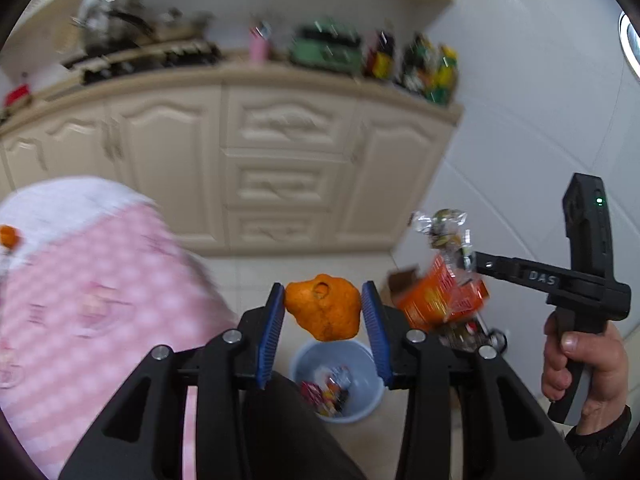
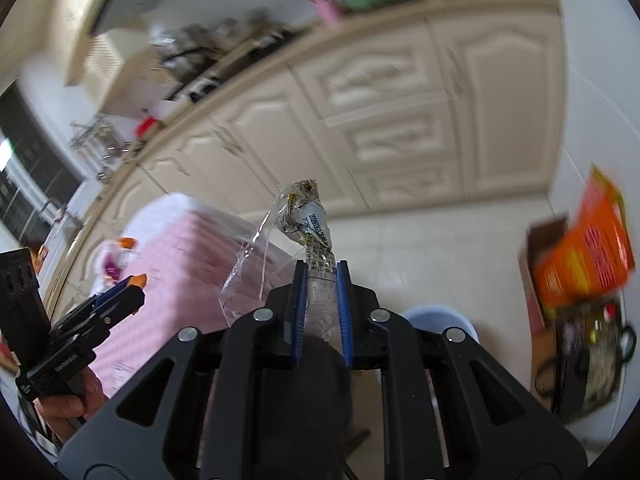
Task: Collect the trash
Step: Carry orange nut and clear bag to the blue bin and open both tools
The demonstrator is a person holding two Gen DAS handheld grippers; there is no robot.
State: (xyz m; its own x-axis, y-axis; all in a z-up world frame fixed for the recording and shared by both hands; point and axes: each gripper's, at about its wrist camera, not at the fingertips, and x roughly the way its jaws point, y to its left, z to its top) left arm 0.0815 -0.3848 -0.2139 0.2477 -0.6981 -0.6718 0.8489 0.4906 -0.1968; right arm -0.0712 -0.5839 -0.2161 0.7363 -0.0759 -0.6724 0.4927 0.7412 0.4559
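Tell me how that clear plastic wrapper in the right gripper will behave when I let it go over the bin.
The wrapper looks thin and crinkled, so it is probably very light and may drift rather than drop straight. Its loose flap hangs floppy beside the right gripper, so it could cling to a pad. The bin sits below; release low.

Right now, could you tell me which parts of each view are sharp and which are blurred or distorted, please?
Left wrist view: the left gripper and its orange peel are sharp; the cabinet, countertop clutter and pink tablecloth are motion-smeared. Right wrist view: the right gripper and its clear wrapper are crisp; the orange box and cabinet are streaked. Both views bend straight edges and darken at the corners.
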